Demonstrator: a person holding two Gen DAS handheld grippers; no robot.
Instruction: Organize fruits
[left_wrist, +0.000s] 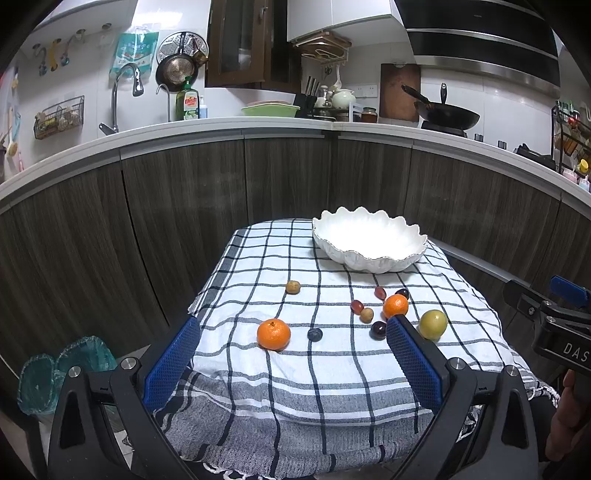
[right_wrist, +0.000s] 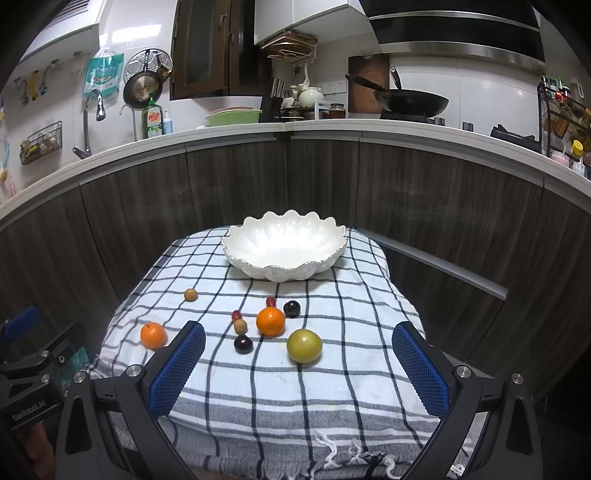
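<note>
Near side of the white scalloped bowl (right_wrist: 284, 249) on the checked cloth (right_wrist: 332, 387): two mandarins (right_wrist: 270, 321), green fruit (right_wrist: 304, 346) and small dark and tan fruits lie loose; left gripper (left_wrist: 293, 363) and right gripper (right_wrist: 299, 365) both spread wide, holding nothing.

Fruit cluster (right_wrist: 271, 321) crowds mid cloth (right_wrist: 332, 387); open lanes L & R to bowl (right_wrist: 284, 273).
</note>
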